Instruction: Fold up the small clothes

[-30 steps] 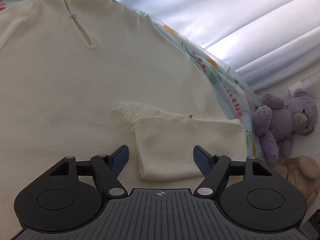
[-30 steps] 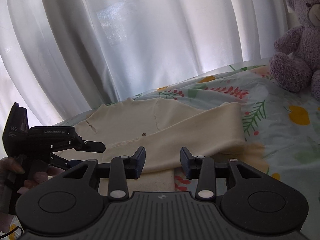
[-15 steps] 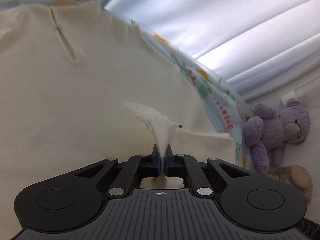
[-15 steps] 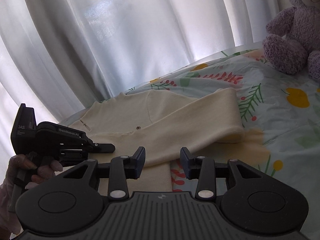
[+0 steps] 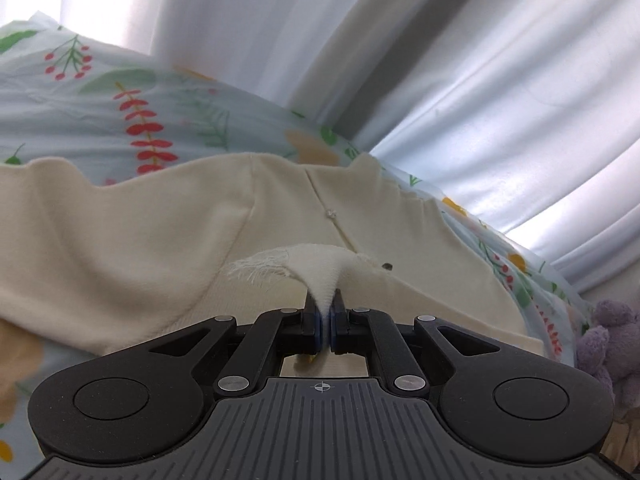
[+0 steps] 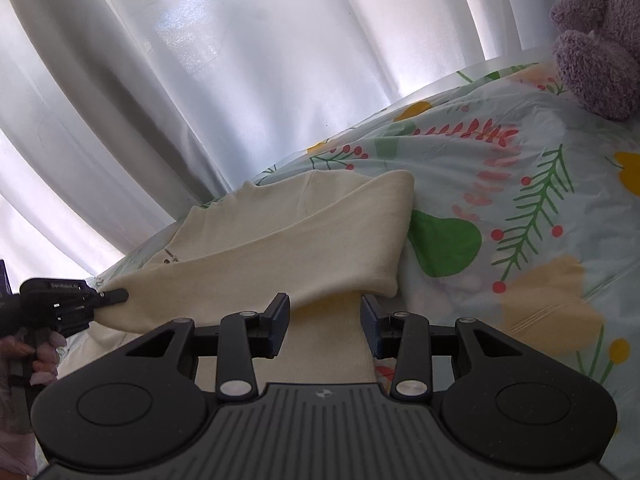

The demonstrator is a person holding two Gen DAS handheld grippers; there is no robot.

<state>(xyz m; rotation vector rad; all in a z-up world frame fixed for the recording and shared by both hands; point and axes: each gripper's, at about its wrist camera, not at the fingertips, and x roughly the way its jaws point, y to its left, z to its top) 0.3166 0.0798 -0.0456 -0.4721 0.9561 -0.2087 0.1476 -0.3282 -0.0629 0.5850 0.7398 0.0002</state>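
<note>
A small cream knit top lies on a floral bedsheet, back neck slit and button facing up. My left gripper is shut on the frayed cuff of one sleeve and holds it lifted over the garment's body. In the right wrist view the same top shows with the sleeve folded across it, and the left gripper pinches it at the left. My right gripper is open, its fingers either side of a cream strip of the garment, low over it.
A purple teddy bear sits on the bed at the right, also at the edge of the left wrist view. White curtains hang close behind the bed. The bedsheet stretches right of the top.
My left gripper closed on the sleeve cuff, then lifted and carried it over the garment; its view tilted up. My right gripper stayed open and moved closer over the garment's lower part.
</note>
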